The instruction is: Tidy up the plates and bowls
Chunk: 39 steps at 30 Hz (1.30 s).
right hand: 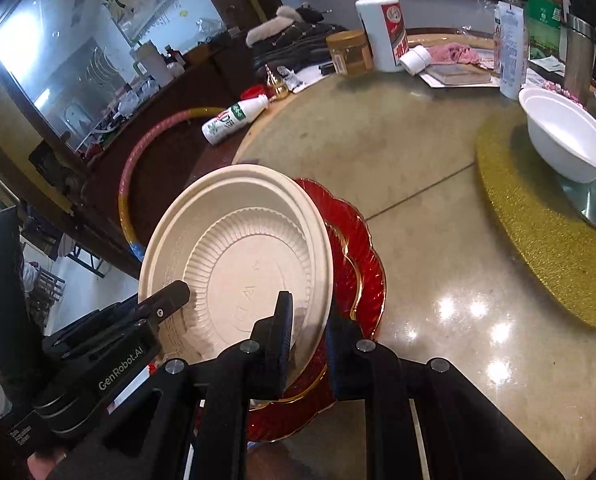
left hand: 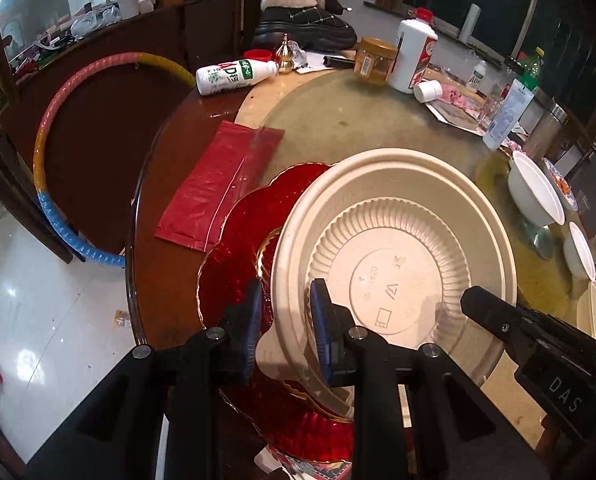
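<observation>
A wide beige bowl [left hand: 394,208] [right hand: 201,216] with a smaller ribbed beige plate [left hand: 394,280] inside it hangs tilted over stacked red scalloped glass plates [left hand: 237,248] [right hand: 358,240] on the round table. My left gripper [left hand: 285,304] is shut on the bowl's near-left rim. My right gripper [right hand: 308,320] is shut on the bowl's right rim, and it also shows in the left wrist view as the right gripper [left hand: 498,320]. The left gripper [right hand: 169,296] appears at the bowl's left edge. A white bowl [left hand: 534,192] [right hand: 570,140] stands upright farther right.
A gold glitter mat [right hand: 538,240] lies under the white bowl. A red packet [left hand: 217,184] lies left of the red plates. A fallen white bottle [left hand: 237,74], a jar [left hand: 374,60] and a white liquor bottle [left hand: 414,56] crowd the far side. A striped hoop [left hand: 57,120] leans beside the table.
</observation>
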Each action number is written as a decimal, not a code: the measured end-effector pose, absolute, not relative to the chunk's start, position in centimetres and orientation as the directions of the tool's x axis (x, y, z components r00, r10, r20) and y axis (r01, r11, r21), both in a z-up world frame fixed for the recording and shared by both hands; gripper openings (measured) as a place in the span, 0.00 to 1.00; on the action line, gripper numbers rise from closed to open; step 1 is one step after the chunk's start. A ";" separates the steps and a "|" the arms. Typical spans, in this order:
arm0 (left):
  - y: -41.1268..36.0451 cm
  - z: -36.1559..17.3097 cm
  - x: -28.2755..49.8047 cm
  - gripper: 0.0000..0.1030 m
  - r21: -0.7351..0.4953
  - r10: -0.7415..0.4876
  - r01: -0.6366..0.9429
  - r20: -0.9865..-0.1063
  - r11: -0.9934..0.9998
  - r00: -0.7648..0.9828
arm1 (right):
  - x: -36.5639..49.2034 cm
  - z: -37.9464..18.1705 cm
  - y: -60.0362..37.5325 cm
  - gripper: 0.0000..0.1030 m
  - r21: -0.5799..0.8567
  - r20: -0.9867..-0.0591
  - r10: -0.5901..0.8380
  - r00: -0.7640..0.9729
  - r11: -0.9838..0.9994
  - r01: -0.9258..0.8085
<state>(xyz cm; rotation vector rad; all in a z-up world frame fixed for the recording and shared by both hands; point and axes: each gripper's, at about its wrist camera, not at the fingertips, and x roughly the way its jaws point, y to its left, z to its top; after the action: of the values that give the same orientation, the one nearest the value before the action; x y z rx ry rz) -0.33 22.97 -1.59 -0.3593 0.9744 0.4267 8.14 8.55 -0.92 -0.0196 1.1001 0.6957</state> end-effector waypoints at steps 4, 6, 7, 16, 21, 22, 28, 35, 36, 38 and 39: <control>23.2 -2.1 -0.3 0.21 -0.097 0.184 -0.503 -0.859 0.859 0.479 | 8.4 -1.6 8.8 0.15 0.318 -0.829 0.499 0.251 0.791 -0.523; 23.2 -2.2 -0.3 0.21 -0.095 0.185 -0.503 -0.858 0.859 0.478 | 8.4 -1.8 8.9 0.16 0.318 -0.832 0.497 0.245 0.790 -0.524; 23.2 -2.2 -0.3 0.21 -0.094 0.187 -0.504 -0.858 0.858 0.478 | 8.5 -1.8 9.0 0.17 0.318 -0.833 0.497 0.243 0.790 -0.525; 23.5 -1.7 -0.5 0.21 -0.114 0.182 -0.516 -0.853 0.849 0.489 | 8.5 -1.9 9.0 0.32 0.299 -0.844 0.477 0.245 0.798 -0.523; 24.2 -0.2 -1.4 0.21 -0.174 0.181 -0.542 -0.823 0.822 0.538 | 8.1 -0.9 8.4 0.39 0.283 -0.831 0.482 0.277 0.796 -0.534; 24.2 0.2 -1.7 0.23 -0.187 0.187 -0.548 -0.811 0.815 0.554 | 8.1 -0.6 8.1 0.41 0.285 -0.827 0.486 0.284 0.796 -0.534; 22.1 3.4 -1.9 0.81 -0.218 0.207 -0.506 -0.728 0.834 0.654 | 8.5 1.2 4.5 0.56 0.351 -0.767 0.551 0.329 0.790 -0.503; 16.3 4.3 1.5 0.81 -0.162 0.150 -0.384 -0.733 0.909 0.664 | 10.5 1.8 -2.2 0.80 0.490 -0.690 0.625 0.365 0.775 -0.400; 15.6 4.3 2.1 0.81 -0.159 0.136 -0.368 -0.740 0.916 0.659 | 10.9 1.6 -3.6 0.81 0.503 -0.688 0.622 0.373 0.780 -0.373; 13.8 4.1 3.7 0.81 -0.149 0.108 -0.333 -0.759 0.931 0.642 | 11.9 1.2 -5.6 0.81 0.524 -0.689 0.616 0.381 0.787 -0.325; 13.1 4.0 4.3 0.81 -0.148 0.097 -0.321 -0.767 0.935 0.635 | 12.5 0.8 -7.2 0.81 0.546 -0.688 0.616 0.384 0.788 -0.285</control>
<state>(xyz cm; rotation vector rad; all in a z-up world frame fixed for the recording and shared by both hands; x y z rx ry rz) 4.35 13.11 4.01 -0.2830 0.8526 0.2425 12.50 -7.17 0.81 0.3668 1.0264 0.5902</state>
